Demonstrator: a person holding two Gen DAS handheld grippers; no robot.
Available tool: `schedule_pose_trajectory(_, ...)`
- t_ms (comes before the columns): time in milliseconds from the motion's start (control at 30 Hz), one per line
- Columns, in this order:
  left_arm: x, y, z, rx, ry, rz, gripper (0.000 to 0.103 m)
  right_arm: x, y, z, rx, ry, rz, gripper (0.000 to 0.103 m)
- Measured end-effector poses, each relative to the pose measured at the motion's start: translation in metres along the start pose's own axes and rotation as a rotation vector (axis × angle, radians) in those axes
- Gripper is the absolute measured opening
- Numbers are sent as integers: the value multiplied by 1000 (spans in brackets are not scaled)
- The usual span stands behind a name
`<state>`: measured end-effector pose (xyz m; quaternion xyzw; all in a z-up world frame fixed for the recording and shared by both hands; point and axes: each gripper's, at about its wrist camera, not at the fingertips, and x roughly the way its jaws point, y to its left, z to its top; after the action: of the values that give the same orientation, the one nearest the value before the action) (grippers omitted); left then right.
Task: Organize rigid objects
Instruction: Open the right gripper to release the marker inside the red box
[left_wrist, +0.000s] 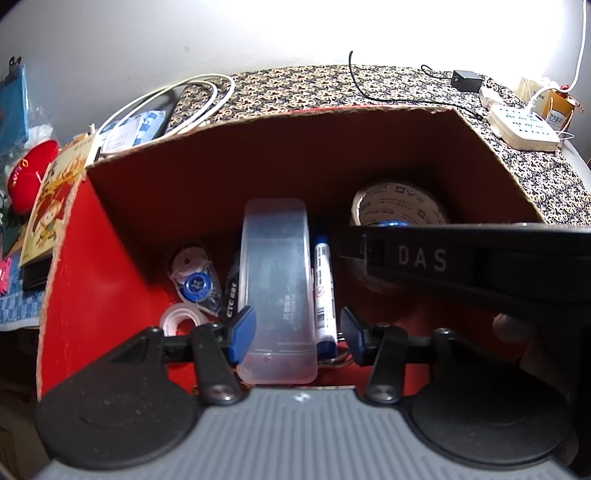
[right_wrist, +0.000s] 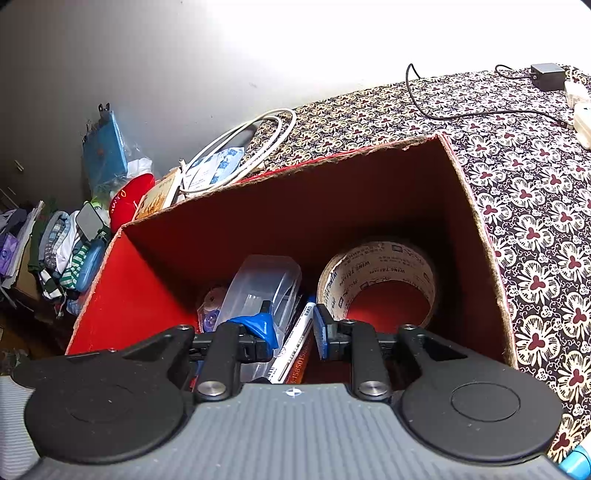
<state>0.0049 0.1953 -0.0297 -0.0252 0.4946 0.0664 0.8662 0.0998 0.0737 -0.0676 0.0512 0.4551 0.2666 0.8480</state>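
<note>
The left gripper (left_wrist: 297, 334) straddles a clear case (left_wrist: 277, 288), its jaws half open around it; whether the pads press on it I cannot tell. The right gripper (right_wrist: 295, 334) has its jaws a little apart with a marker (right_wrist: 295, 343) lying between them, apparently let go. Both reach into the red box (right_wrist: 476, 236), where the case, marker, tape roll (right_wrist: 376, 280) and correction tape (left_wrist: 195, 280) already lie. Most of the sorting looks done; nothing else obviously waiting shows on the patterned cloth (right_wrist: 535, 206).
</note>
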Motion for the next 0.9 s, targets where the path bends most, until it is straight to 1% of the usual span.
schedule_pose_trajectory(300, 0, 0, 0, -5, -4, 16, 52, 1, -1, 1, -3, 5, 17, 7)
schedule_pose_trajectory(500, 0, -6, 0, 6, -16, 78, 55, 0, -1, 1, -4, 16, 23, 7)
schedule_pose_trajectory(600, -1, -5, -1, -16, -22, 108, 57, 0, -1, 2, 0, 21, 27, 7)
schedule_pose_trajectory(700, -3, -1, 0, -56, -10, 113, 57, -3, -1, 1, 6, 7, 27, 7)
schedule_pose_trajectory(767, -5, -2, -2, -66, -6, 127, 57, -7, -1, 0, 6, -7, 19, 7)
schedule_pose_trajectory(900, -18, -3, -7, -83, -31, 158, 57, -19, -3, -1, 14, -20, 38, 7)
